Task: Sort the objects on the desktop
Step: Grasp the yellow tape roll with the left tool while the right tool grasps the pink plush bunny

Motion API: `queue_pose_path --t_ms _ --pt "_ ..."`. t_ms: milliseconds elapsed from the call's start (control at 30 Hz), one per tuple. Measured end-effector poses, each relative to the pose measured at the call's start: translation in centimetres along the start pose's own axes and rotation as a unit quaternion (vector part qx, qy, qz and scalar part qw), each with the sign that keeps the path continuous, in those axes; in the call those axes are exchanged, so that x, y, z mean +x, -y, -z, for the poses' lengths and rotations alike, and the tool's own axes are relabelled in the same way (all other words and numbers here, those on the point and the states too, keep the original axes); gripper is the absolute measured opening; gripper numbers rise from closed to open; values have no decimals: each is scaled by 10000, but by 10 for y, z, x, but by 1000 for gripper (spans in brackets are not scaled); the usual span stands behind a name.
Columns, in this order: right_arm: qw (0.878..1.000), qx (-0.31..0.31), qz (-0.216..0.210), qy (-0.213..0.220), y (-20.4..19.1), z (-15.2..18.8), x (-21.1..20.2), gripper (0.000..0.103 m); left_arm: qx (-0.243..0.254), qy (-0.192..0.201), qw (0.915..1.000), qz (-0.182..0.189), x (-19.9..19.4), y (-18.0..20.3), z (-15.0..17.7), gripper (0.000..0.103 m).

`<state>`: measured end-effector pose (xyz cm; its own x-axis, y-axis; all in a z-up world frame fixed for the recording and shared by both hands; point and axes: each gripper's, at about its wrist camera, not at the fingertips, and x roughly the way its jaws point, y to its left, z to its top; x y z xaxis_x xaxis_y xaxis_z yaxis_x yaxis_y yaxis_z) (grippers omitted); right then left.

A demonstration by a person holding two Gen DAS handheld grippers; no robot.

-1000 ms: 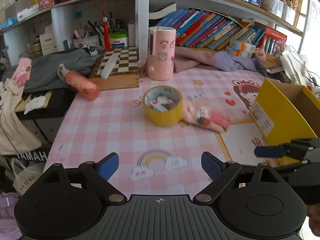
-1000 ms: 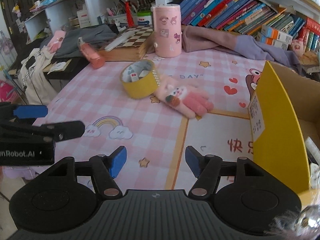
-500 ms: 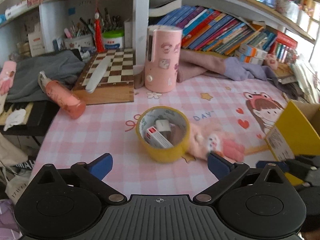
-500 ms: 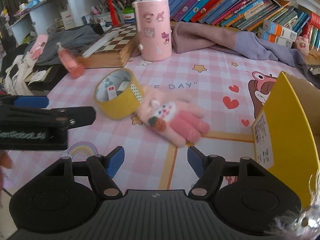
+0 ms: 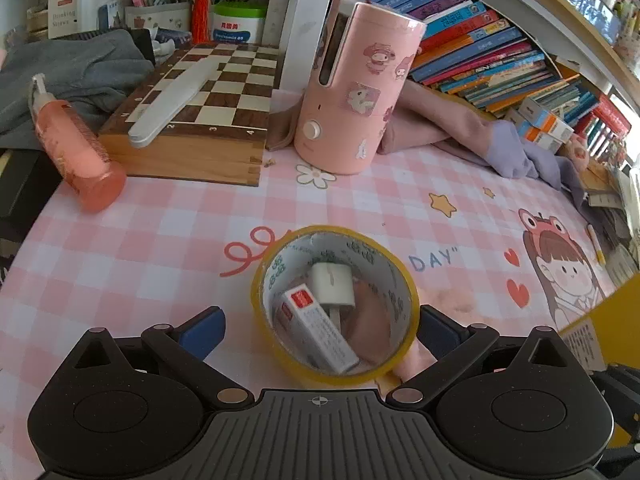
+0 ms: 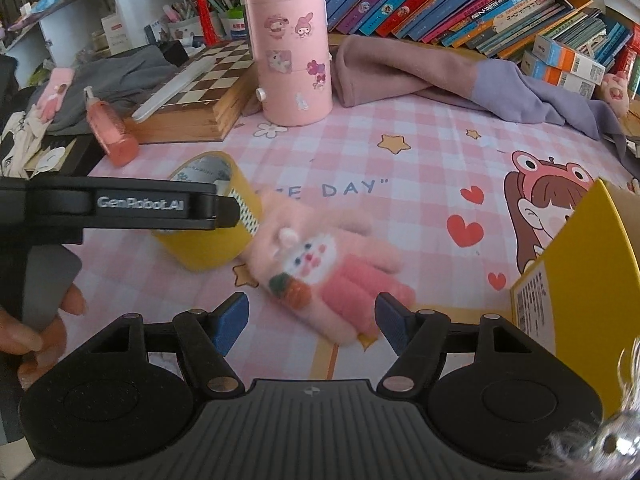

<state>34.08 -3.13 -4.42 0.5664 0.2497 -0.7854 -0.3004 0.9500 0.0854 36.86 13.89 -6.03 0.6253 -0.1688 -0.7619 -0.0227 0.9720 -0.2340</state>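
A tall pink sticker-covered cylinder [image 5: 354, 92] and a wooden chessboard box [image 5: 196, 112] are set along the back edge of the pink checked tablecloth [image 5: 132, 240], with a pink pump bottle [image 5: 74, 148] lying near the left edge. An open yellow cardboard box [image 6: 592, 276] is seen at the right edge. A yellow roll of tape [image 5: 336, 304], holding a small white carton [image 5: 320, 332], is framed between the spread fingers of the left gripper [image 5: 318, 328]. Touching the roll, a fluffy pink rabbit glove [image 6: 320, 264] is found just ahead of the right gripper [image 6: 312, 320], whose jaws are held wide apart.
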Motion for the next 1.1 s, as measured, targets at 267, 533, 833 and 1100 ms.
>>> queue_pose_path --t_ms 267,533,833,1100 --pt "9999 -27 16 -123 -1 -11 21 68 -172 -52 9997 138 13 1 -5 88" --pt "9997 -170 23 -150 -6 -25 43 68 -391 306 9987 149 -34 -6 0 88" --pt "9998 -167 -63 -112 -4 -30 56 61 -743 491 9960 -67 -86 -29 23 88" --pt "9985 -541 -92 0 -7 -27 47 10 -660 465 9966 -157 -91 -25 34 88"
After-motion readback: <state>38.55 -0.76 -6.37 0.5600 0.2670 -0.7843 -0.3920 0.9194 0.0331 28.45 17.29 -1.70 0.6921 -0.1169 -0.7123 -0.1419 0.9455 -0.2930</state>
